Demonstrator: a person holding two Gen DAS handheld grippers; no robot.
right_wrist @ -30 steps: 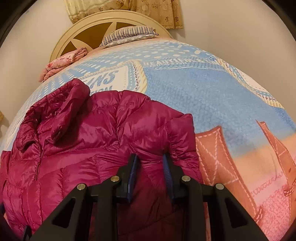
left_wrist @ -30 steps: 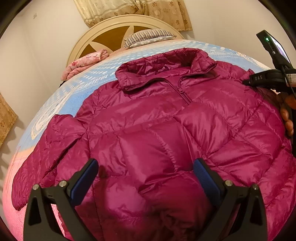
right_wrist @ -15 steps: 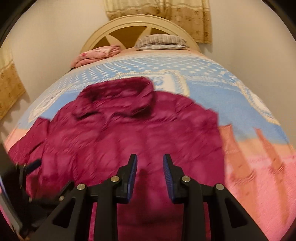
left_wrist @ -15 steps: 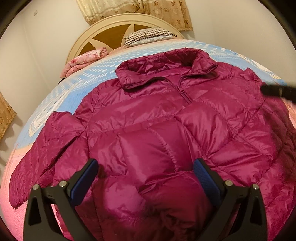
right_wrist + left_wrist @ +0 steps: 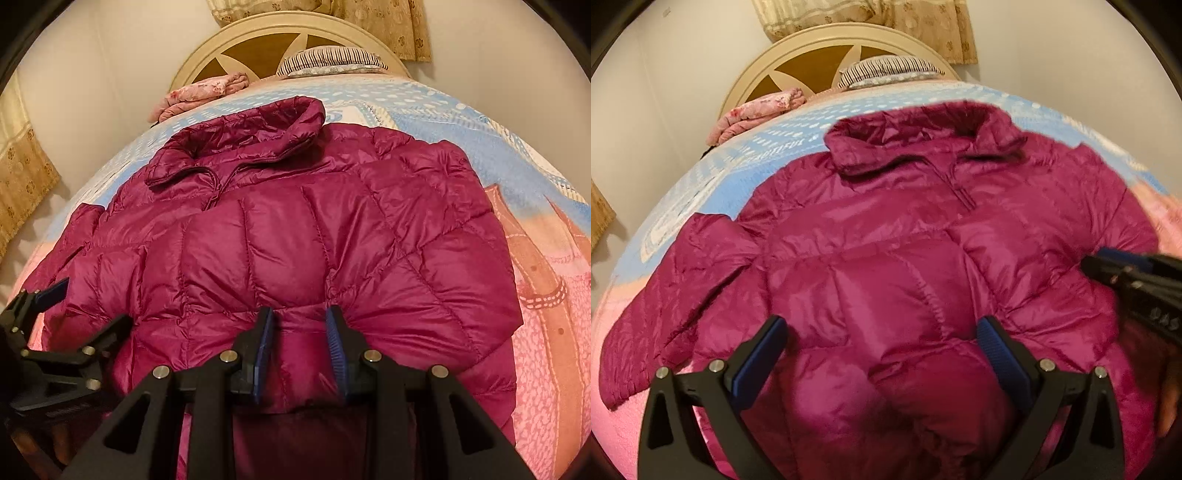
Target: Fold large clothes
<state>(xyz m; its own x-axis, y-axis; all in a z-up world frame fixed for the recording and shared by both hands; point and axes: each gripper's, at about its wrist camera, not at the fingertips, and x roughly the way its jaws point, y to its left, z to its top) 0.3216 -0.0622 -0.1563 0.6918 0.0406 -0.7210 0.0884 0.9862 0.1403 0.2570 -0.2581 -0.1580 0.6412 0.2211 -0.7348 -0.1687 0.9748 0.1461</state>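
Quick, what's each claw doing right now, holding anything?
Left claw: open wide over the jacket, holding nothing.
Right claw: shut on a fold of the jacket, pinched between its pads.

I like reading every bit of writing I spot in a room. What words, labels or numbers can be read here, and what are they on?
"BEAUTIFUL": pale letters on the blue bedspread, left of the jacket's collar, partly blurred.
"DAS": small pale letters on the black body of the right gripper, at the left-wrist view's right edge; blurred, so not certain.
Small print on the left gripper's black body: too small to read.
The magenta jacket shows no readable label.
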